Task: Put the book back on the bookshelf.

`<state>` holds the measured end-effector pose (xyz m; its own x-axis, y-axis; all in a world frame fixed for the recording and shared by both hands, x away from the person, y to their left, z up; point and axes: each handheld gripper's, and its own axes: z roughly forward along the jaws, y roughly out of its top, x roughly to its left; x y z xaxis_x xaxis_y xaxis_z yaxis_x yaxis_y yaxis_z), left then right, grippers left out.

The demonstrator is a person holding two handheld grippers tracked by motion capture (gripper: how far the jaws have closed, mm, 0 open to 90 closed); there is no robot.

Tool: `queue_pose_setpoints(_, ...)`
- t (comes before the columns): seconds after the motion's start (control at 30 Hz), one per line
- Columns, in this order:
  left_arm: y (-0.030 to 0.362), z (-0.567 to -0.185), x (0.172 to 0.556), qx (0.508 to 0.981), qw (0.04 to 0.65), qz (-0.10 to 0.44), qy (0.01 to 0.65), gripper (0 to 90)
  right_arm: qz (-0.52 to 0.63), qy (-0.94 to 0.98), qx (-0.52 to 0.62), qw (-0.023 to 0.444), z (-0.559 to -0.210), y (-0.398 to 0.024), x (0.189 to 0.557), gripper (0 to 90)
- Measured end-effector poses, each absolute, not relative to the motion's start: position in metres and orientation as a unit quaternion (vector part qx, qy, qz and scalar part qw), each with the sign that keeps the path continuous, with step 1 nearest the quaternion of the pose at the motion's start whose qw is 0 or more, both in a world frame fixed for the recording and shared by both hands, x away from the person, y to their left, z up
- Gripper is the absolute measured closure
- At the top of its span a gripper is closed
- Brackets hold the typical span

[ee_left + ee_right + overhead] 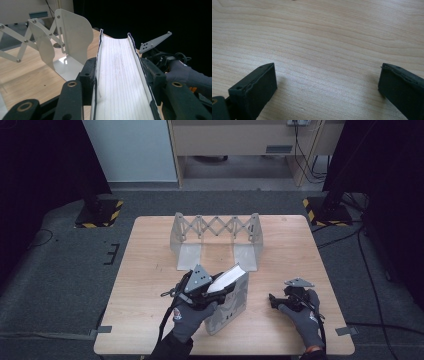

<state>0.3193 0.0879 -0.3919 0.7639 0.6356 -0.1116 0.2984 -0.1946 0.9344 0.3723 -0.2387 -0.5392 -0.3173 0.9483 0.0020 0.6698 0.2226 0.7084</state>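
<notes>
A thick book (231,307) stands on one edge on the wooden table (150,270), its white page block (117,82) facing up and away. My left gripper (220,290) is shut on the book, one black jaw pressed against each cover (120,72). To the right, my right gripper (274,301) rests low over the table in a gloved hand. Its jaws stand wide open (327,82), with bare wood between them. The left gripper view also catches the right gripper's grey plate (155,42) just past the book.
A white expandable metal book rack (216,240) with scissor links stands at the back middle of the table, just beyond the book (72,37). Black stands with yellow-striped bases (97,212) sit on the floor at either side. Cables trail at the right.
</notes>
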Motion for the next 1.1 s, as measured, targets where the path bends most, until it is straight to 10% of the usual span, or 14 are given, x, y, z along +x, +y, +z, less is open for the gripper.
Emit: queue_pose_setpoints(1.1, 0.179, -0.342, 0.377, 0.696, 0.542, 0.229, 0.411, 52.3, 0.312, 0.75, 0.54, 0.222, -0.539, -0.239, 0.372, 2.2)
